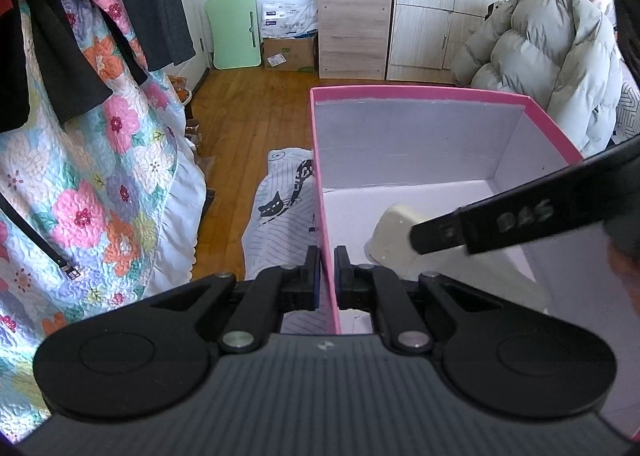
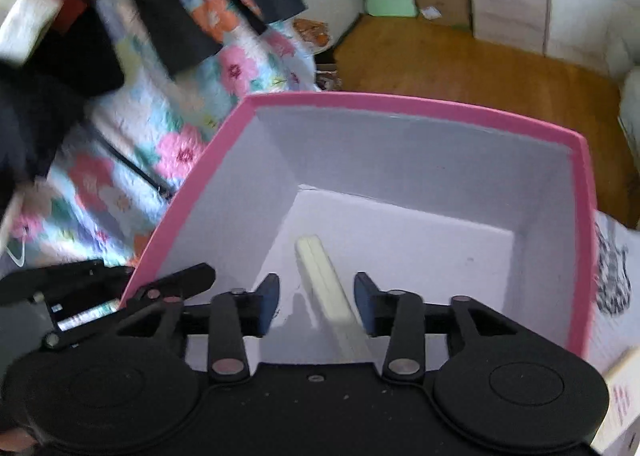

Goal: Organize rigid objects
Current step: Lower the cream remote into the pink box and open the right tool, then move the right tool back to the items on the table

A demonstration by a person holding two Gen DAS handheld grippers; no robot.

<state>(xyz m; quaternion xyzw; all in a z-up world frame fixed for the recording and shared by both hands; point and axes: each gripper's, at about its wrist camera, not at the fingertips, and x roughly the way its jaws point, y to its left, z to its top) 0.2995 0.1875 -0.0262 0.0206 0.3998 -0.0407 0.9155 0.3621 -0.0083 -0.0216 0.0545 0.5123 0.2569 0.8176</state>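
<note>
A pink box (image 1: 420, 90) with a white inside holds a cream object (image 2: 324, 276), beside a floral quilt (image 1: 100, 176).
</note>
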